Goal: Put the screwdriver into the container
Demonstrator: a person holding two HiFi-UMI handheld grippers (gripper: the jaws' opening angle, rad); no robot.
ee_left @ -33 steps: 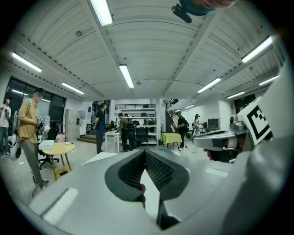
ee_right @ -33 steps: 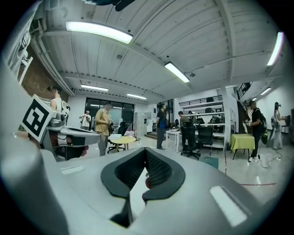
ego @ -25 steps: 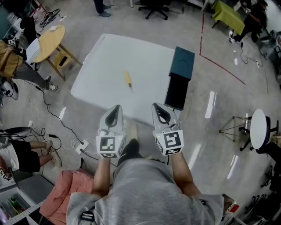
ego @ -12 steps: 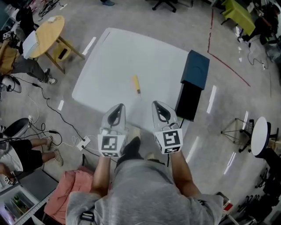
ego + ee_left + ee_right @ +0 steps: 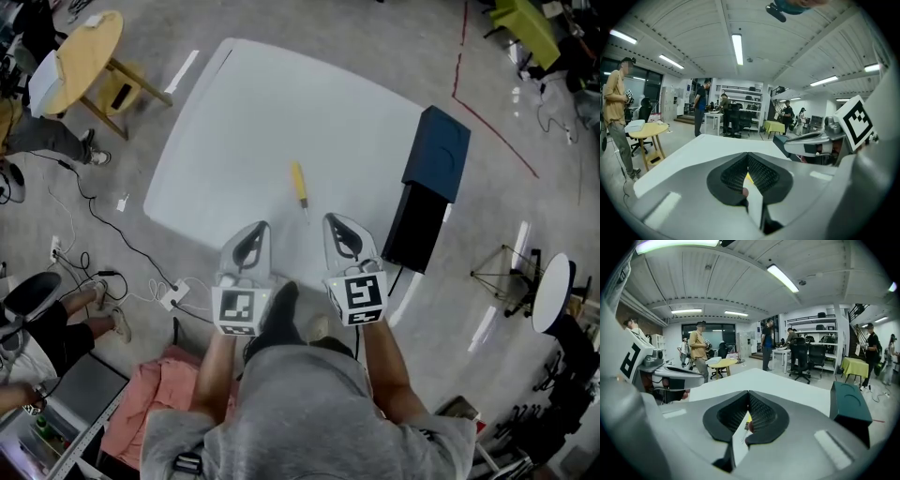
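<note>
Head view: screwdriver [image 5: 299,185] lies on the table [image 5: 234,112], well apart from the dark container [image 5: 436,155] at its right edge. Container contents not visible. Left gripper [image 5: 256,228] and right gripper [image 5: 332,223] both clenched, empty.

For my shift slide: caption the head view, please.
Left gripper and right gripper, both shut, hover at the white table's near edge; yellow-handled screwdriver lies ahead, dark teal container at right.

The screwdriver [image 5: 299,184] is yellow, the table [image 5: 246,117] white, the container [image 5: 439,153] dark teal and black
</note>
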